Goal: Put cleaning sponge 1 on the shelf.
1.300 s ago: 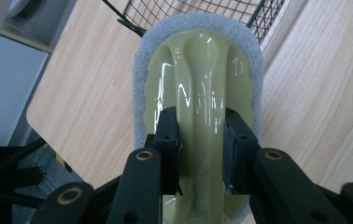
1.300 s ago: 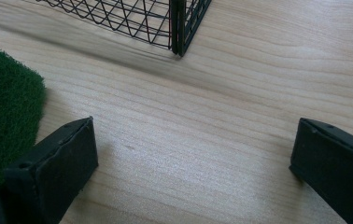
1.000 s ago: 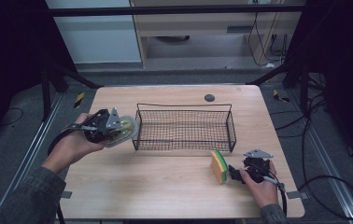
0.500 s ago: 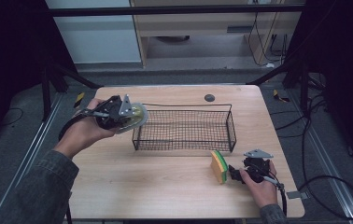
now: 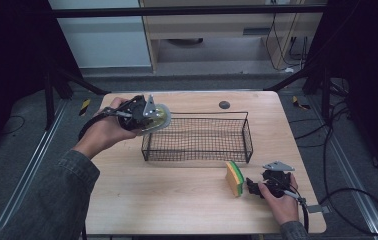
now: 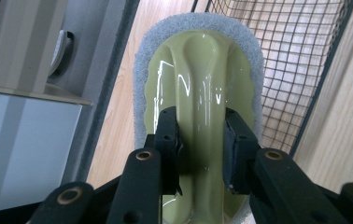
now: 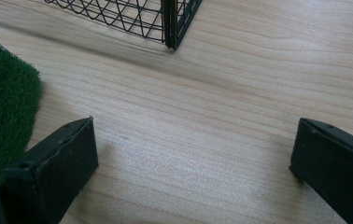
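From above I see my left gripper held over the left end of a black wire basket on the wooden tabletop. Its jaws are closed tight on the raised handle of a pale green scrubbing pad with a grey fuzzy rim; in the left gripper view the pad hangs partly over the basket's near-left corner, clear of the tabletop. My right gripper rests low at the front right, its jaws spread wide with nothing between them. Just beside its left jaw lies a yellow sponge with a green scouring face, in front of the basket and apart from it
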Motion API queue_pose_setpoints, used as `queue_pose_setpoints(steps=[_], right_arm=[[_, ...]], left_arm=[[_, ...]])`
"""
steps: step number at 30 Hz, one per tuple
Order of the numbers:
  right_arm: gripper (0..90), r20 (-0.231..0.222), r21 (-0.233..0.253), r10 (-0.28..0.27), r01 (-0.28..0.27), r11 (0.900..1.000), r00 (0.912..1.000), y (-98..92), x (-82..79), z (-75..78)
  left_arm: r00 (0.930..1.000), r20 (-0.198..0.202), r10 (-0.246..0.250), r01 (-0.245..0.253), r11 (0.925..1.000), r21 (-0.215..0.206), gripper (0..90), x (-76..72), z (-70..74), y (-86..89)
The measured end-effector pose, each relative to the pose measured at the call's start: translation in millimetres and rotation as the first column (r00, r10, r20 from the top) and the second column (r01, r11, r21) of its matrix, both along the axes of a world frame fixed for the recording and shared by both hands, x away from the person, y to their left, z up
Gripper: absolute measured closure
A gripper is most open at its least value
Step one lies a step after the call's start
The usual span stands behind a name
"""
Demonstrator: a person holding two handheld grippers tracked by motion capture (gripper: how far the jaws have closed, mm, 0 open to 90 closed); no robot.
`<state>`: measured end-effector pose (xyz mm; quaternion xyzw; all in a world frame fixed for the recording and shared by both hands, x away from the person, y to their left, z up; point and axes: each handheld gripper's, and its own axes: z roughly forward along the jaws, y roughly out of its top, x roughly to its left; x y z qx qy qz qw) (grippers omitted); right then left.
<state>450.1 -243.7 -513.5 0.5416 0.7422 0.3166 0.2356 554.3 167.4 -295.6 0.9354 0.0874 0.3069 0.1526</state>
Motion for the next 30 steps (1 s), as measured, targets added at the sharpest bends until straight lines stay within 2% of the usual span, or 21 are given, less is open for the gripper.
queue_pose_setpoints(steps=[11,15,21,30], right_arm=[[0.9,0.000,0.000,0.001,-0.001,1.000,1.0000,-0.1,-0.2,0.0],[0.8,-0.001,0.000,0.001,-0.001,1.000,1.0000,-0.1,-0.2,0.0],[0.8,-0.002,0.000,0.002,-0.002,1.000,1.0000,-0.3,-0.1,0.1],[0.8,0.000,-0.001,0.003,-0.003,1.000,1.0000,-0.3,0.1,0.0]], left_arm=[[0.9996,0.001,-0.029,0.029,0.9994,0.017,71.0,7.8,-5.1,-20.2],[0.9983,0.021,-0.054,0.053,0.9979,0.036,71.0,7.4,-8.8,-29.4],[0.9978,0.006,-0.067,0.066,0.9968,0.045,71.0,9.7,-13.9,-35.6],[0.9954,-0.013,-0.095,0.095,0.9928,0.072,71.0,15.9,-29.1,-38.0]])
